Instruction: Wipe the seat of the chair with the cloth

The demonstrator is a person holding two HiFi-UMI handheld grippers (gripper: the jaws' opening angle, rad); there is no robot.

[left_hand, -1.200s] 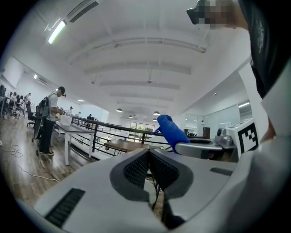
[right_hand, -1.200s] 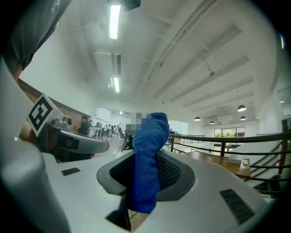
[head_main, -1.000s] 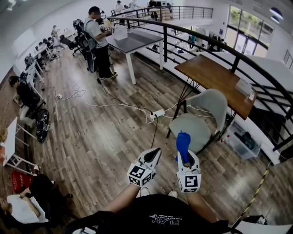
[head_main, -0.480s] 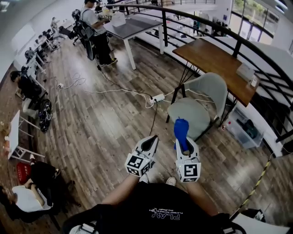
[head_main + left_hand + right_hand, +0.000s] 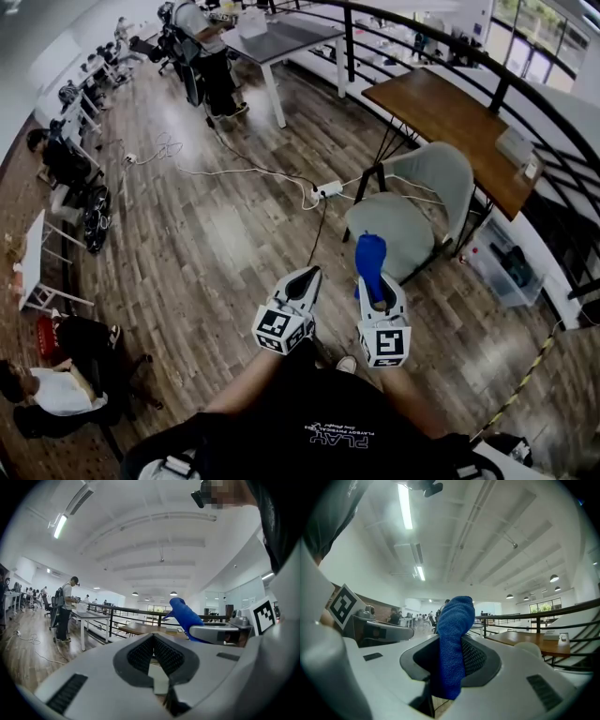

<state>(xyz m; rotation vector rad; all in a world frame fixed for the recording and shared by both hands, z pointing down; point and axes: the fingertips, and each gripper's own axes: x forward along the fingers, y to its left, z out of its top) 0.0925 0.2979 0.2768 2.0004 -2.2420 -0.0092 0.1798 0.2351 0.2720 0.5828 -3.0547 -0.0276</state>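
Wood floor (image 5: 216,244); shirt (image 5: 319,441) reads PLAY; right gripper (image 5: 379,298) pinches cloth (image 5: 370,261), left gripper's (image 5: 307,277) fingers together.

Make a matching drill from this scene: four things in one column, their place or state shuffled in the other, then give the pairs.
1. cloth
2. left claw
3. chair
4. power strip

A. lying flat on the floor, cables attached
B. shut, nothing in it
C. standing next to the wooden table
D. clamped in the right claw

Pairs: 1-D, 2-B, 3-C, 4-A
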